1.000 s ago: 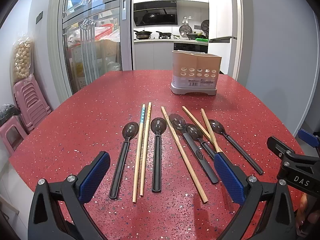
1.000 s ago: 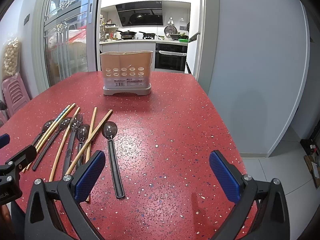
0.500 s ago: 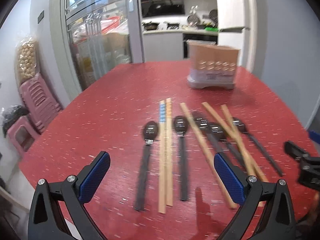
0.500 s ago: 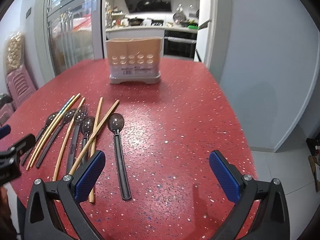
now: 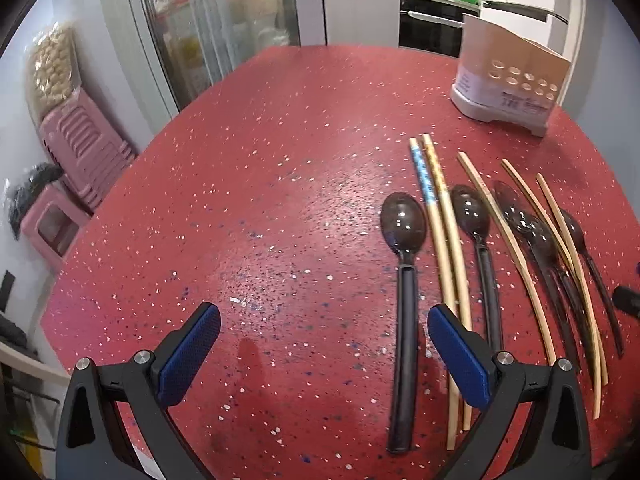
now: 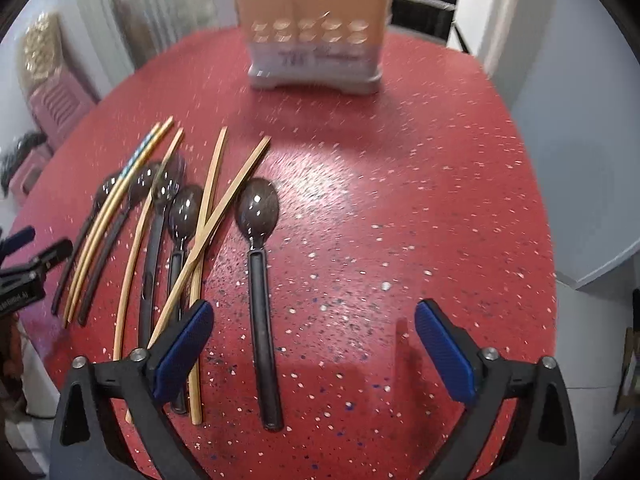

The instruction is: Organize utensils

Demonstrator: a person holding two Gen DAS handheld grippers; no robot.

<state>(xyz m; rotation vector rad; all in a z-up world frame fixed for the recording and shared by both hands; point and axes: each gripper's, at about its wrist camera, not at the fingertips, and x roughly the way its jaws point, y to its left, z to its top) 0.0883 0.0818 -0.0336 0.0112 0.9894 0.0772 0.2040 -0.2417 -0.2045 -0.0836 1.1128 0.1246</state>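
The left gripper (image 5: 324,354) hangs low over the red speckled table (image 5: 256,208) with its blue pads spread wide and nothing between them; the nearest black spoon (image 5: 403,280) lies just inside its right-hand pad, its handle running toward six o'clock and its bowl toward twelve. The right gripper (image 6: 314,350) is likewise spread apart and empty, and the outermost black spoon (image 6: 260,280) lies between its pads, nearer the left one, handle toward six o'clock. Outward from the left gripper, at about two o'clock in its view, the rest of the utensils fan across the table: a pair of chopsticks (image 5: 438,240) lying side by side, one with a blue patterned end, then more dark spoons and loose chopsticks, some crossing over spoon handles. In the right wrist view the same spread sits at ten o'clock, with two chopsticks crossed over one spoon. The beige utensil holder (image 6: 314,40) stands upright at twelve o'clock, well apart from the spread; its inside is hidden from both cameras. By my reading the sorting has not begun: every piece visible lies flat on the table, neither tool grips anything, and all the spoons and chopsticks remain to be carried to the holder.
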